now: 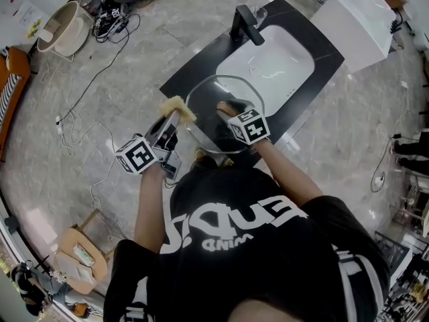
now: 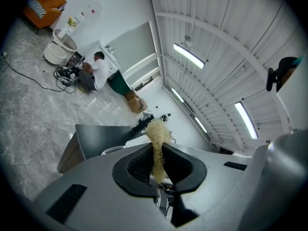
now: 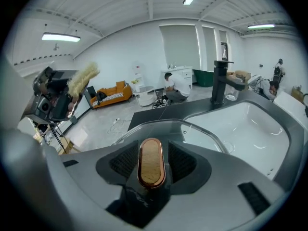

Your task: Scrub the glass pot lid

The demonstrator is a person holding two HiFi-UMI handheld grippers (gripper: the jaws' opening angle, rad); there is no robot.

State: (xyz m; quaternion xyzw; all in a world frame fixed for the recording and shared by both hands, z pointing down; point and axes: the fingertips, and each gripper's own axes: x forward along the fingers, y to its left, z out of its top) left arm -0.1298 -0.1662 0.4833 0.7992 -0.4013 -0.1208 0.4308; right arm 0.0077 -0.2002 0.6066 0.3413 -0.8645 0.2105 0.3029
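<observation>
The glass pot lid (image 1: 213, 96) is held tilted over the front edge of the black counter (image 1: 184, 69). My right gripper (image 1: 228, 111) is shut on the lid's knob (image 3: 151, 161), an oval wooden piece with a copper rim that sits between the pads, and the clear glass of the lid (image 3: 192, 129) spreads out beyond it. My left gripper (image 1: 173, 118) is shut on a pale yellow fibrous scrubber (image 1: 177, 105), which it holds just off the lid's left rim. The scrubber (image 2: 157, 138) stands up between the left pads. In the right gripper view the scrubber (image 3: 83, 78) shows at the upper left.
A white sink basin (image 1: 271, 66) is set in the counter, with a black faucet (image 1: 244, 24) at its far end. A white box (image 1: 358, 22) stands to the right. Cables (image 1: 87, 92) and a beige tub (image 1: 64, 27) lie on the marble floor at the left.
</observation>
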